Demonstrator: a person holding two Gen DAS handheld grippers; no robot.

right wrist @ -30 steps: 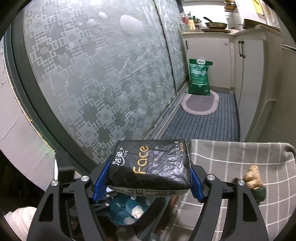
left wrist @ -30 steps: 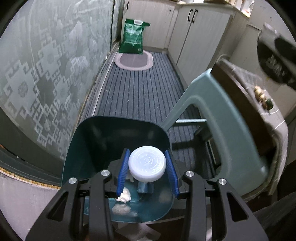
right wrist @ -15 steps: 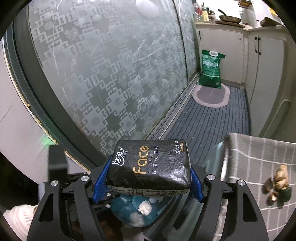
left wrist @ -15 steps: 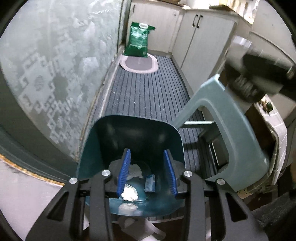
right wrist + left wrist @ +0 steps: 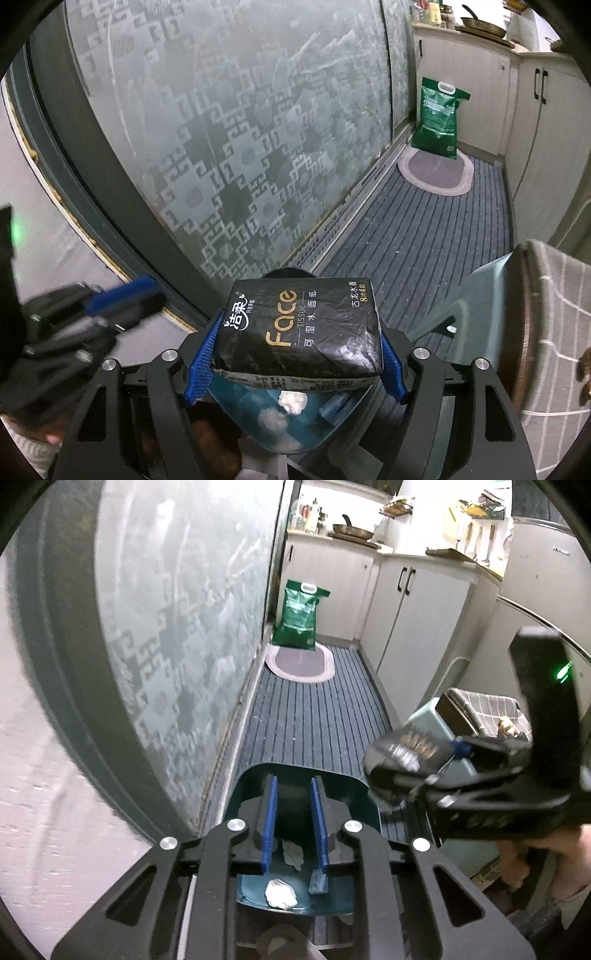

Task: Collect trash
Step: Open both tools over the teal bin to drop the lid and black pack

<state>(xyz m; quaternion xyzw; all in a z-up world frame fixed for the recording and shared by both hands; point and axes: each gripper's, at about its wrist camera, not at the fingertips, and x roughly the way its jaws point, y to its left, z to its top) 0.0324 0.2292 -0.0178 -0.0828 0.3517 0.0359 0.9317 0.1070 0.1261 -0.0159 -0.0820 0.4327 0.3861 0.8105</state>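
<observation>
1. We have the left gripper (image 5: 293, 823) over the teal bin (image 5: 255, 782). Its blue pads (image 5: 269, 821) stand narrow with nothing between them, and its jaws have just been closing.
2. We judge the left hand's part done for now. The bin already holds crumpled white tissue (image 5: 280, 893) and a small blue scrap (image 5: 318, 883) on its floor.
3. Our right gripper (image 5: 295, 354) carries the black tissue pack (image 5: 299, 332). The blue pads press on its two short sides, with the printed face towards the camera.
4. In the right wrist view, the pack hangs over the bin (image 5: 280, 432), whose opening shows just below it with the white wads inside. In the left wrist view, the pack (image 5: 406, 753) sits beside and above the bin's right rim, so we cannot tell whether it is fully over the mouth.
5. The step in hand, as we read it, is bringing the pack to the bin for the drop.
6. The next move calls for centring the pack over the opening and lowering it a little. We then spread the right jaws wide enough for the pack to fall free.
7. The two grippers are near each other here, so the left one should clear the mouth first. The pale green stool (image 5: 476, 317) and the checked cloth (image 5: 557, 332) stand just beside the bin and leave little room on that side.
</observation>
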